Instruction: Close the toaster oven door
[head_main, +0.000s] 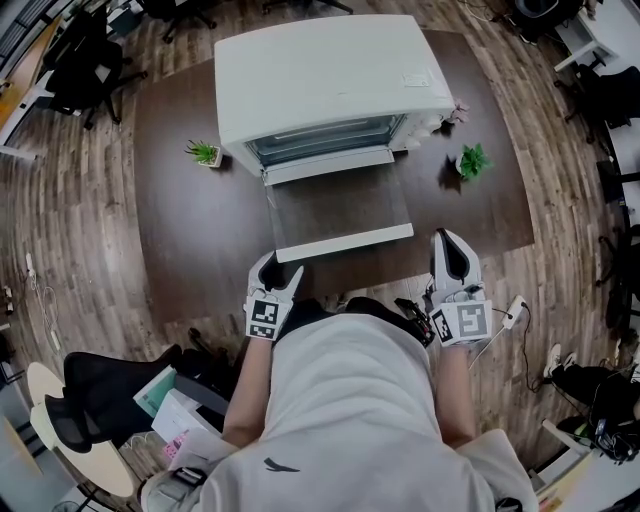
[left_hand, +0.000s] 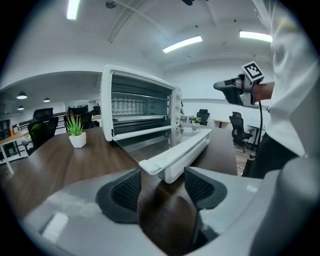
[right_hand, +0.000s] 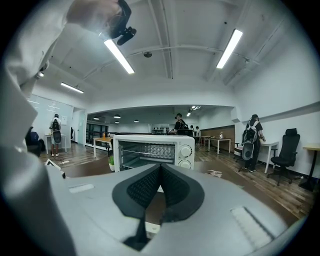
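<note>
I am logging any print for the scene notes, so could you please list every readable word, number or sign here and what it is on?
No text here can be read.
Sticker on top of the toaster oven: too small to read.
Oven dials: markings too small and blurred.
Cube markers: black-and-white patterns, no letters.
Shirt emblem: a dark shape, no letters.

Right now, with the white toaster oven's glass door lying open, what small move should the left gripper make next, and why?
Probably close on the white handle bar: the open jaws of the left gripper flank its near end without pressing it.
</note>
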